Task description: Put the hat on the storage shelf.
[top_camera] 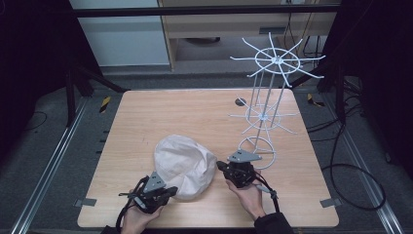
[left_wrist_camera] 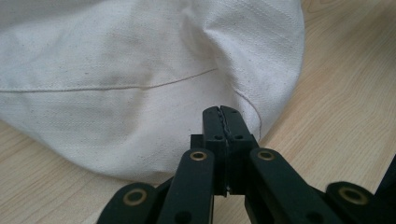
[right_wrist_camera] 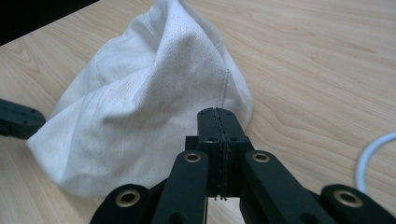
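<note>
Cloth hat (top_camera: 184, 165): cream, rumpled, seamed; underside hidden. Lies on table (top_camera: 160, 114) between left gripper (left_wrist_camera: 222, 112) and right gripper (right_wrist_camera: 217, 114), just ahead of each. Both jaws pressed together, empty.

High view looks forward and down over my wooden table (top_camera: 146, 117). My left gripper (left_wrist_camera: 225, 122) view sits low, close against the white cloth (left_wrist_camera: 116, 70). My right gripper (right_wrist_camera: 217, 125) view faces that cloth too, slightly farther.
</note>
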Demonstrator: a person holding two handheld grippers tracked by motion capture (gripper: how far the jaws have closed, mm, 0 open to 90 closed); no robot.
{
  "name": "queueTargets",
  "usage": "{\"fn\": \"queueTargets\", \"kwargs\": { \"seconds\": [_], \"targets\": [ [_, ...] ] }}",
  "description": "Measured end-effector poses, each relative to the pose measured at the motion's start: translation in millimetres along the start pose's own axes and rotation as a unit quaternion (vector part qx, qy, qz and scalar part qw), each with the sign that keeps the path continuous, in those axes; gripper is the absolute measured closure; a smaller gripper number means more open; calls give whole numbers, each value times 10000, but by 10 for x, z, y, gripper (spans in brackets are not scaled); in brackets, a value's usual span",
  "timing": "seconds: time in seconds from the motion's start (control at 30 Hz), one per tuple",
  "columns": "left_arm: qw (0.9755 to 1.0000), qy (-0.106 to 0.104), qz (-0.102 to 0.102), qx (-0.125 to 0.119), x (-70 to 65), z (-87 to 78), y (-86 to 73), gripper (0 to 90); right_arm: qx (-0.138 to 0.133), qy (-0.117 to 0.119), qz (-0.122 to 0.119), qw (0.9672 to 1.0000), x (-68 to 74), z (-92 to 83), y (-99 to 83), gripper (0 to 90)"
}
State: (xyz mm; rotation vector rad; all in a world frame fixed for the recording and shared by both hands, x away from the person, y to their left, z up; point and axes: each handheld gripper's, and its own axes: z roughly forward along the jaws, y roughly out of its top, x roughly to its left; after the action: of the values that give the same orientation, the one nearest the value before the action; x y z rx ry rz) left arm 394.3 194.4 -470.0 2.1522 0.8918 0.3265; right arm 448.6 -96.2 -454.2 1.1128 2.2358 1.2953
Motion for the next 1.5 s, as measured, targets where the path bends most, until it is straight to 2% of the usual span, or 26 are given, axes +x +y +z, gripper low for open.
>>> {"fn": "queueTargets", "kwargs": {
  "seconds": [0.27, 0.33, 0.5, 0.57, 0.83, 0.97, 1.1, 1.2, 1.27, 1.33, 1.4, 1.5],
  "targets": [
    [10000, 10, 55, -73, -72, 66, 40, 900, 27, -70, 114, 9999, -91, 242, 41, 900],
    [9999, 10, 77, -91, -96, 88, 54, 900, 24, -54, 211, 9998, -116, 286, 53, 900],
    [9999, -2, 113, -92, -152, 163, 96, 900, -27, -69, 280, 9996, -184, 352, 79, 900],
    [9999, -32, 109, -109, -167, 187, 110, 900, -57, -106, 185, 9998, -197, 371, 104, 900],
    [9996, -154, 58, -208, -233, 324, 200, 900, -47, -234, 72, 9997, -217, 410, 142, 900],
    [9994, -182, 133, -252, -284, 391, 246, 900, -40, -273, 95, 9996, -238, 391, 143, 899],
    [9992, -208, 149, -298, -290, 382, 257, 900, -40, -362, 15, 9993, -244, 355, 145, 897],
    [9986, -221, 97, -475, -251, 279, 275, 887, -6, -468, -18, 9989, -248, 303, 151, 878],
    [9976, -186, 55, -661, -196, 156, 300, 867, -9, -553, -100, 9984, -231, 240, 146, 858],
    [9965, -109, -29, -827, -106, 18, 330, 838, -42, -537, -138, 9985, -220, 183, 145, 833],
    [9951, 52, -128, -983, 15, -113, 351, 810, -72, -509, -156, 9986, -199, 119, 148, 809],
    [9932, 338, -331, -1066, 261, -262, 372, 751, -122, -461, -229, 9986, -167, 27, 152, 767]
  ]
}}
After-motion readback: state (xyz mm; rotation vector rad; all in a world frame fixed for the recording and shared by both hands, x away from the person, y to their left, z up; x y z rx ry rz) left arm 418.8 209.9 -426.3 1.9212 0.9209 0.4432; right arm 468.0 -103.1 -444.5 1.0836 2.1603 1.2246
